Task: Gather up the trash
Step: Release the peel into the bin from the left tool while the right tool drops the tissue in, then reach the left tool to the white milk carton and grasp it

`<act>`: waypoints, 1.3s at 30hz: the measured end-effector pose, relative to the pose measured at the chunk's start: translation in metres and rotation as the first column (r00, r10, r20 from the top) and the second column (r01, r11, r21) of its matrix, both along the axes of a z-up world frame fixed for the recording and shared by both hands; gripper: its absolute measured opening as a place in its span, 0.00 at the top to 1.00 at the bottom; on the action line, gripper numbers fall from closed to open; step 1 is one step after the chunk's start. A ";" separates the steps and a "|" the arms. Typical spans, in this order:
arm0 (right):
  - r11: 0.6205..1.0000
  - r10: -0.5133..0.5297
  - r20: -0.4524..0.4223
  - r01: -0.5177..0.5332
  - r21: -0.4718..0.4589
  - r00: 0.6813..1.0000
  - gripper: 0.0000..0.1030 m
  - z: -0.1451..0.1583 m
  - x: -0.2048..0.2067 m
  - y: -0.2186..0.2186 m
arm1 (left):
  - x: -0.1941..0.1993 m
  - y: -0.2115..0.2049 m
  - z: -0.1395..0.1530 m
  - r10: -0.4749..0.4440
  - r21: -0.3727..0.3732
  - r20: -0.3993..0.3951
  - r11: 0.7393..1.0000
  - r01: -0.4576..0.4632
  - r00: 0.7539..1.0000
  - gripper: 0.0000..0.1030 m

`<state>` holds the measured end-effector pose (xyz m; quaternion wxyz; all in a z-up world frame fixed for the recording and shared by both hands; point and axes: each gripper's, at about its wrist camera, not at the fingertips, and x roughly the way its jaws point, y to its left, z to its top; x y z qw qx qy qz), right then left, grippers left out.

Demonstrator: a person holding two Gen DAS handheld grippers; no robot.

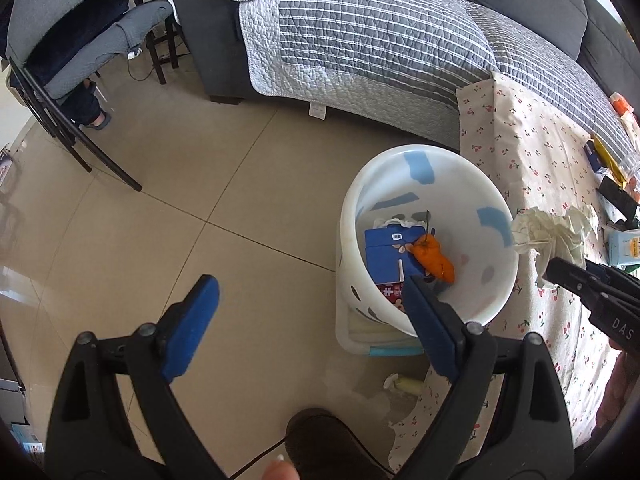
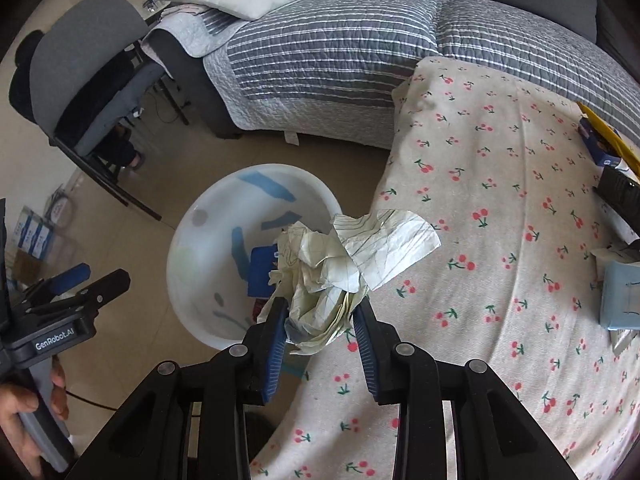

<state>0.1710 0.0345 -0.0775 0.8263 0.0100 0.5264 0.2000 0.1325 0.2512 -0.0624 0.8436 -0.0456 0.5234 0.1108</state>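
Note:
A white trash bin (image 1: 500, 280) stands on the floor beside the cherry-print table (image 2: 500, 240). Inside lie a blue carton (image 1: 384, 252) and an orange peel (image 1: 434, 260). My right gripper (image 2: 322, 312) is shut on a crumpled sheet of lined paper (image 2: 344, 256), held over the table edge beside the bin's rim (image 2: 192, 216). The paper (image 1: 552, 232) and right gripper (image 1: 560, 272) also show in the left wrist view. My left gripper (image 1: 312, 292) is open and empty, above the floor at the bin's near left side; it also shows in the right wrist view (image 2: 88, 280).
A grey striped sofa (image 1: 380, 40) runs behind the bin and table. A grey chair (image 1: 80, 40) stands at the far left. Boxes and packets (image 2: 608, 152) and a blue tissue pack (image 2: 620, 296) lie on the table's right side. A small scrap (image 1: 402, 384) lies on the floor.

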 end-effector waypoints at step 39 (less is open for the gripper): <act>0.991 -0.116 0.083 0.120 -0.050 0.990 0.20 0.065 -0.025 -0.124 | 0.007 -0.088 0.028 -0.139 -0.018 0.050 0.990 0.140 0.989 0.01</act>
